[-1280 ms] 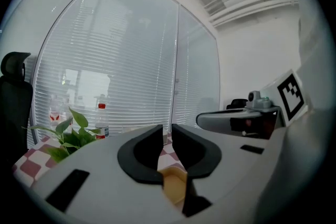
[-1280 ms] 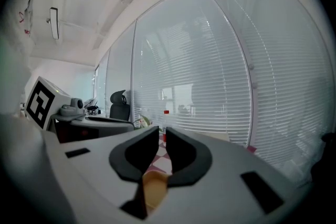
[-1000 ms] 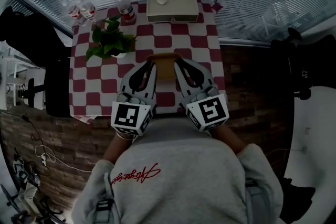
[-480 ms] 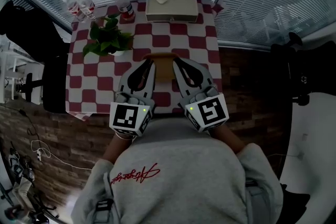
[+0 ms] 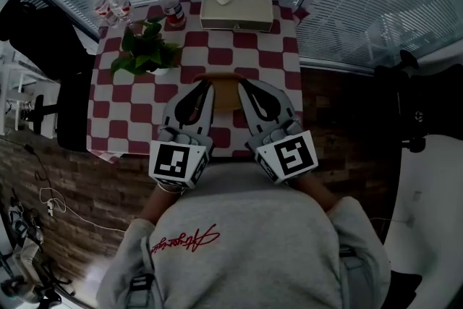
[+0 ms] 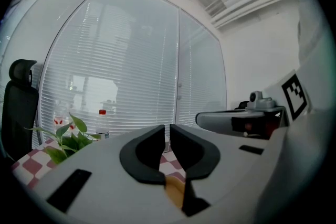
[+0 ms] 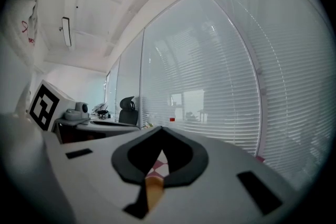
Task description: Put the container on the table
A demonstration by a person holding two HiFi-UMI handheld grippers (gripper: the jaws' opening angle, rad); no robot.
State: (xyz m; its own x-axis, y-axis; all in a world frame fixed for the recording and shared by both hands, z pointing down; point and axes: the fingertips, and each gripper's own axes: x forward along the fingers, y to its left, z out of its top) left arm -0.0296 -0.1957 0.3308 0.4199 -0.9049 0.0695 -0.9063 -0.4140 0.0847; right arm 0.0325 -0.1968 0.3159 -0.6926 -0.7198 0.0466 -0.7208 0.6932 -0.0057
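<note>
Left gripper [image 6: 168,131], right gripper [image 7: 160,134]: jaws closed, pads together, nothing between them. Tan container [image 5: 226,92] shows between the 2, over the near half of the table [image 5: 282,69]; resting there or not, cannot tell. If you must still set it down, open first, take both sides, keep it level. Plant [image 5: 147,51] is the nearest obstacle, far-left. 3 bottles [image 5: 171,5] and box [image 5: 236,9] stand well beyond.

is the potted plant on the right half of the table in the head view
No, the potted plant stands on the left part of the checkered table, close to the red-capped bottle.
</note>
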